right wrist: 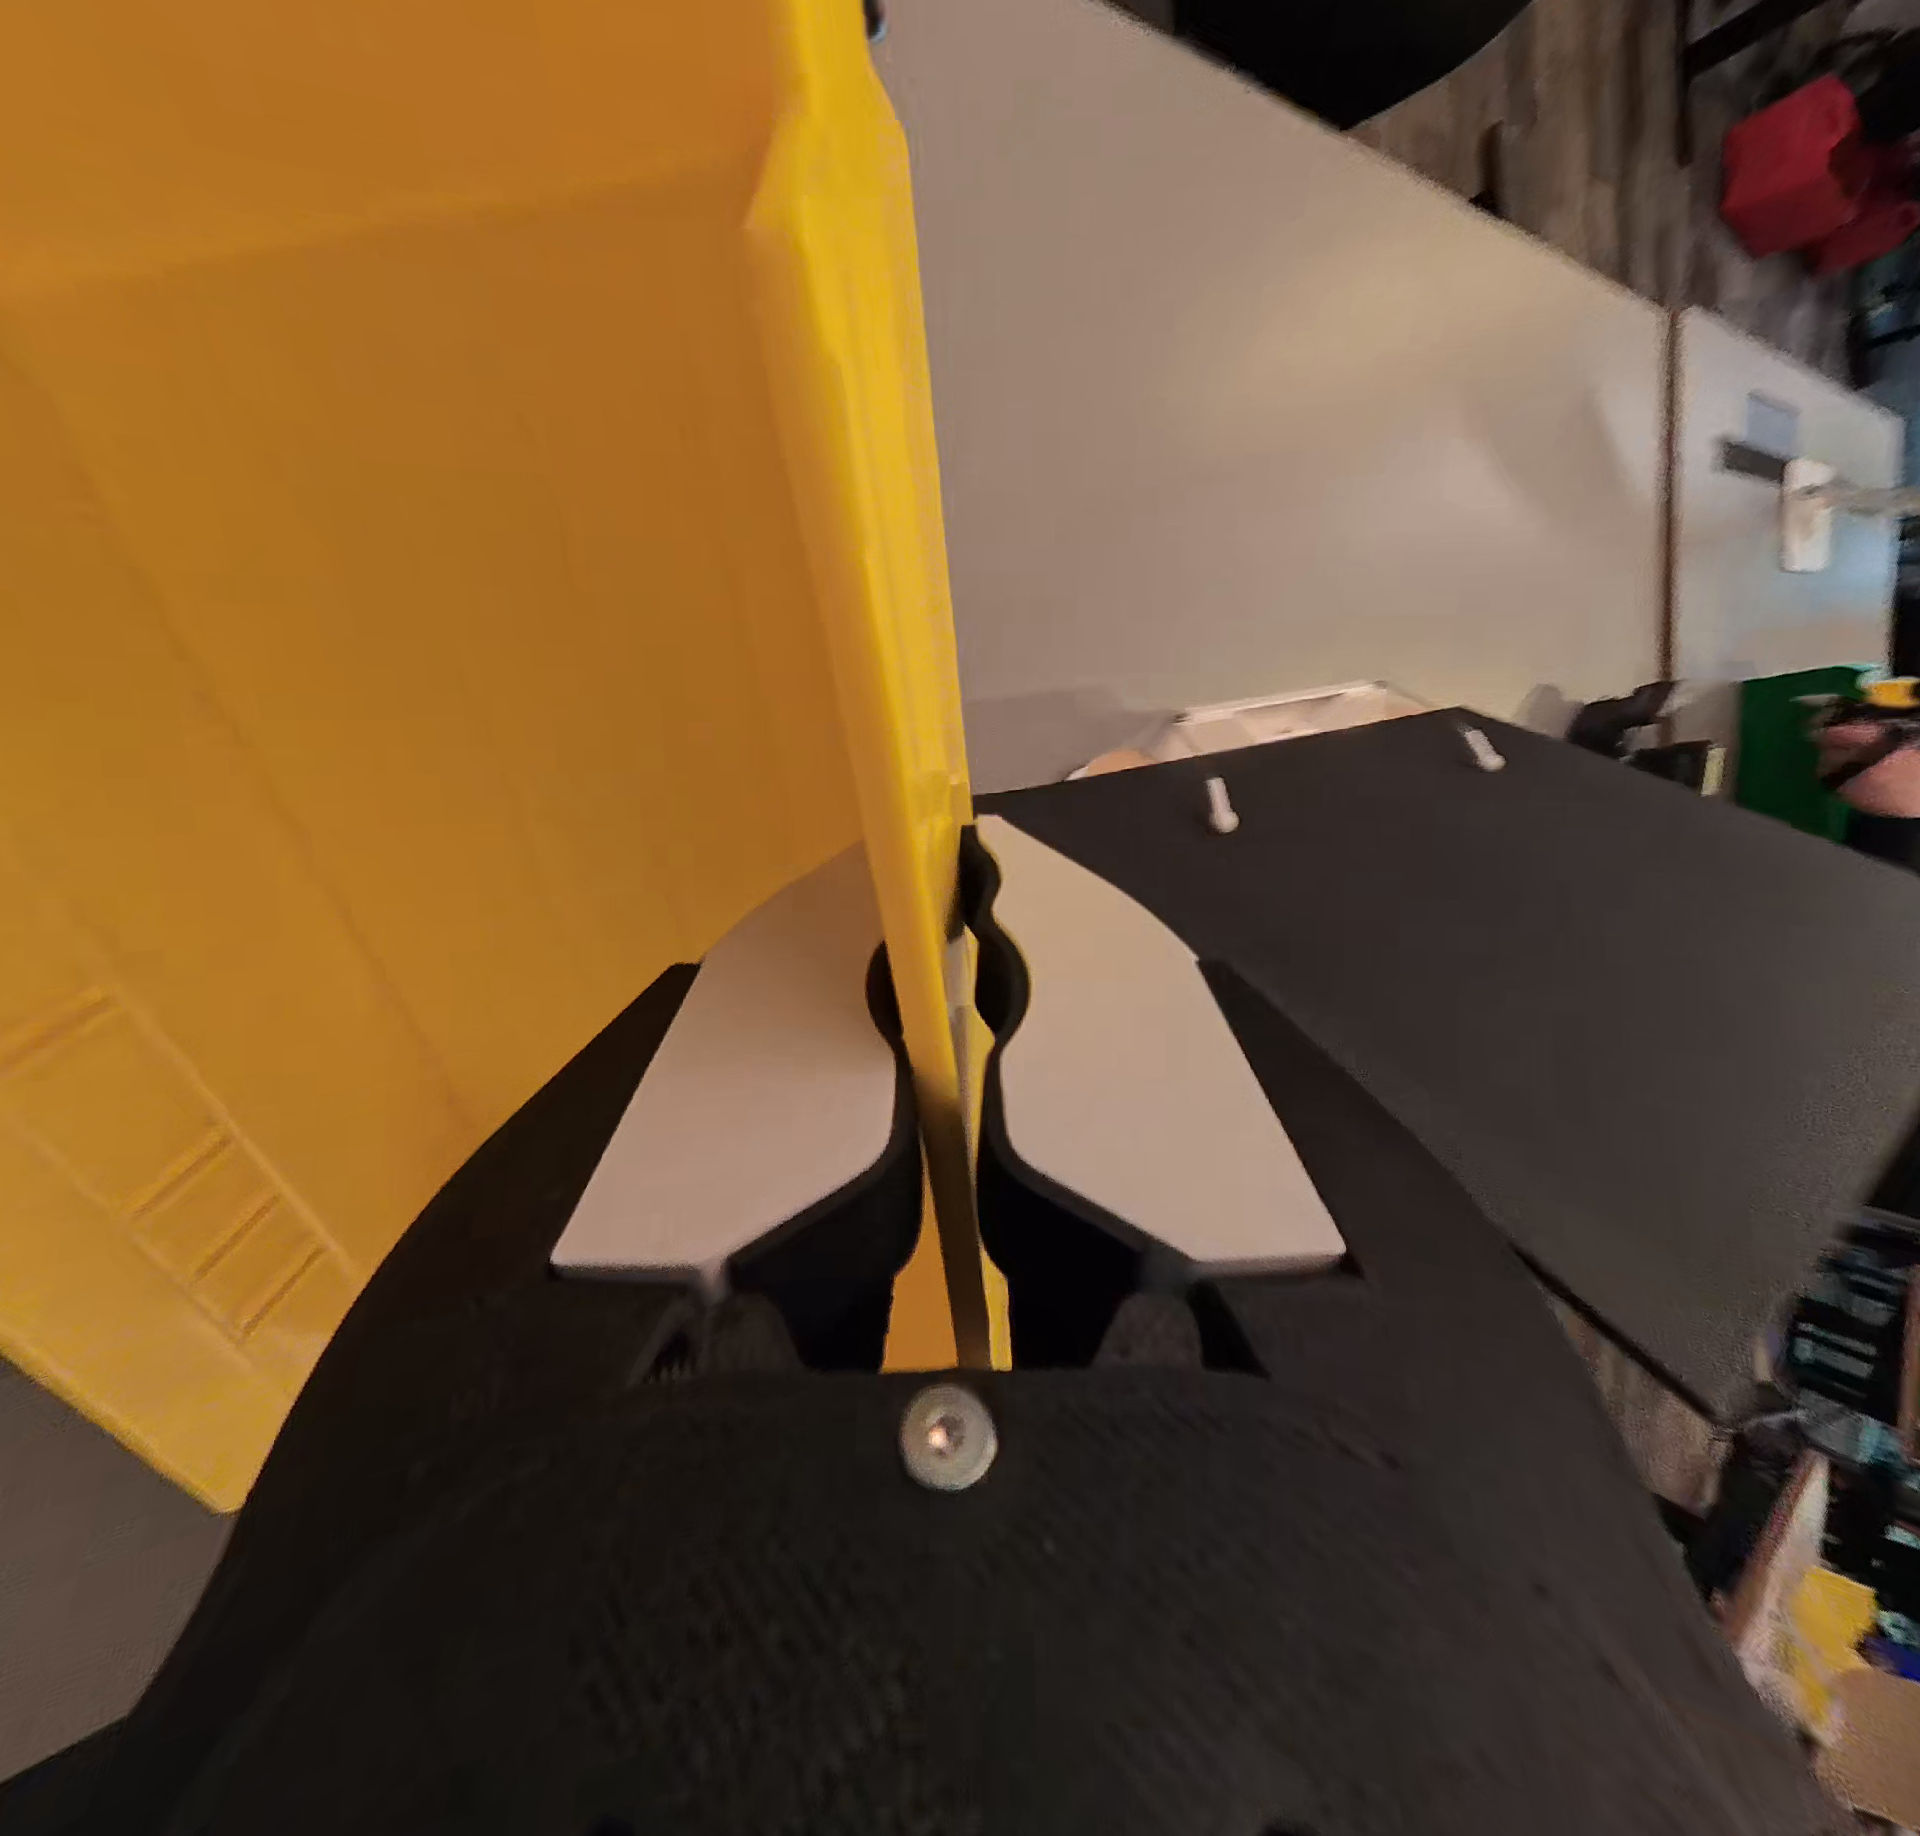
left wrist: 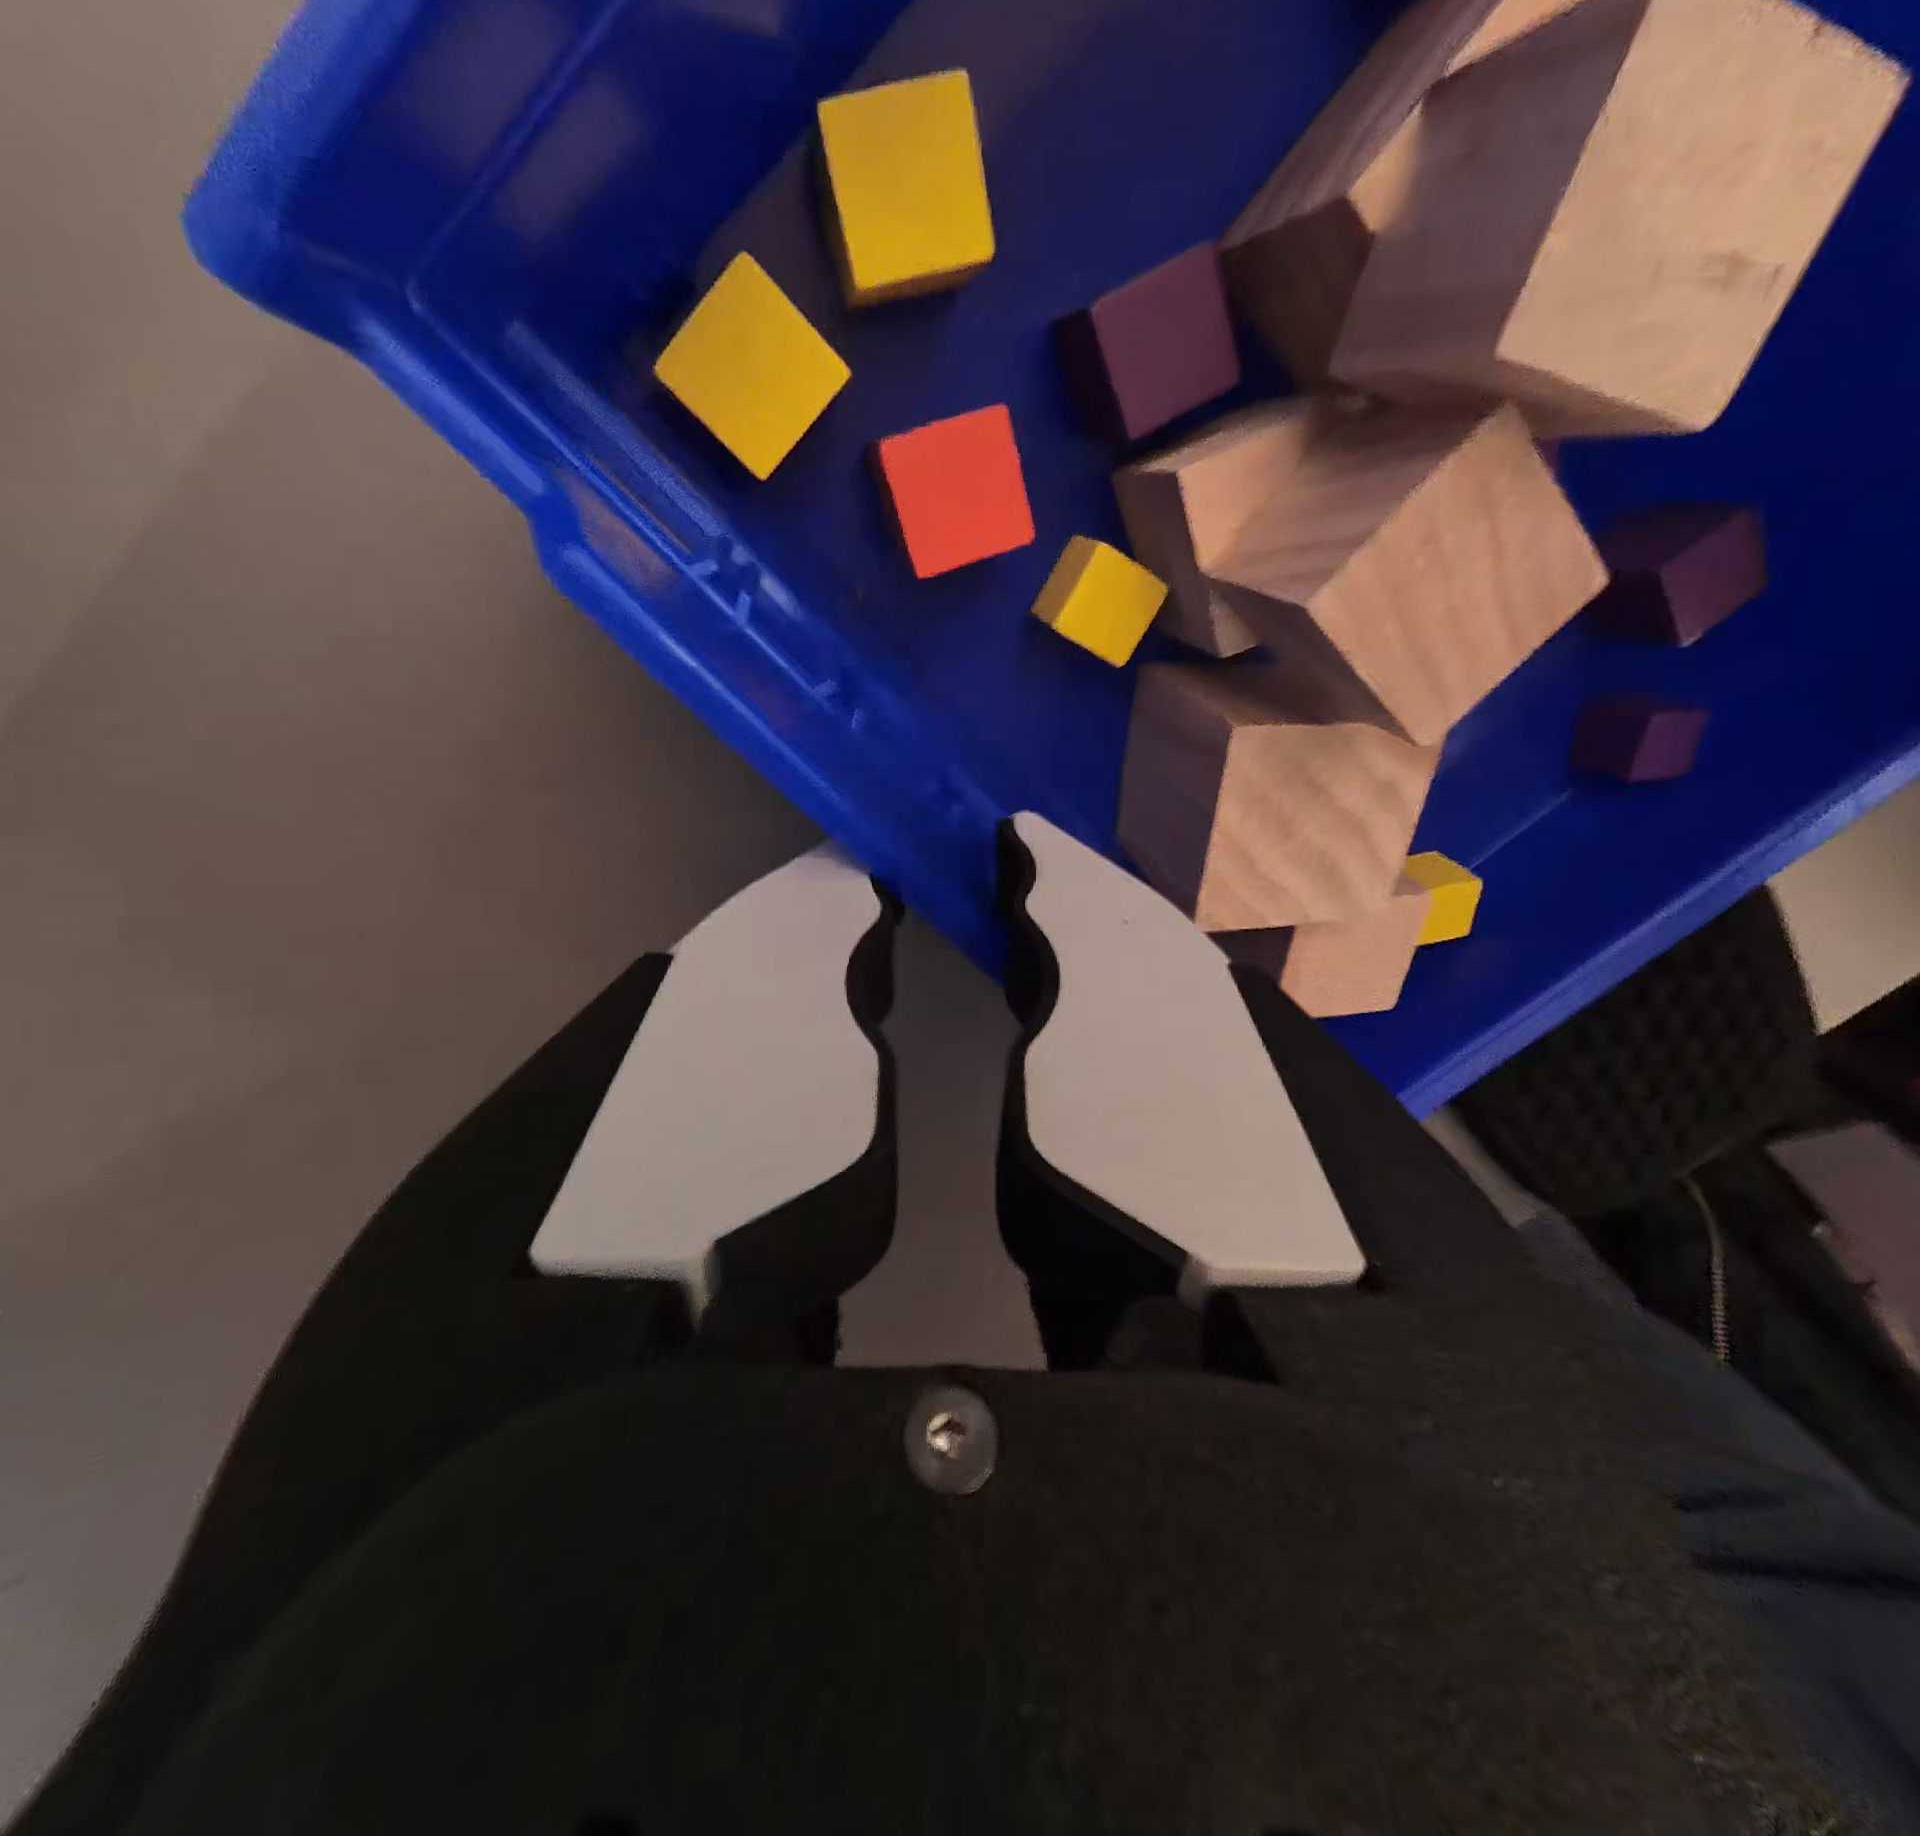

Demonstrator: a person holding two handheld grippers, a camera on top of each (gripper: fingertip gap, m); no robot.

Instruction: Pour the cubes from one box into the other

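In the left wrist view, a blue plastic box (left wrist: 499,124) is tilted. It holds several loose cubes: yellow ones (left wrist: 904,186), a red one (left wrist: 956,490), purple ones (left wrist: 1164,342) and large plain wooden ones (left wrist: 1621,228). My left gripper (left wrist: 940,851) is shut on the blue box's near wall, one finger inside and one outside. In the right wrist view, a yellow box (right wrist: 416,539) is tipped on its side, and the inside that shows holds no cubes. My right gripper (right wrist: 925,851) is shut on the yellow box's side wall.
A grey surface (left wrist: 260,747) lies left of the blue box. A black textured object (left wrist: 1642,1080) sits under the box's right corner. A black panel (right wrist: 1507,903) with white pegs and a white wall (right wrist: 1247,436) lie beyond the yellow box. Cluttered shelves (right wrist: 1849,1371) stand at the right.
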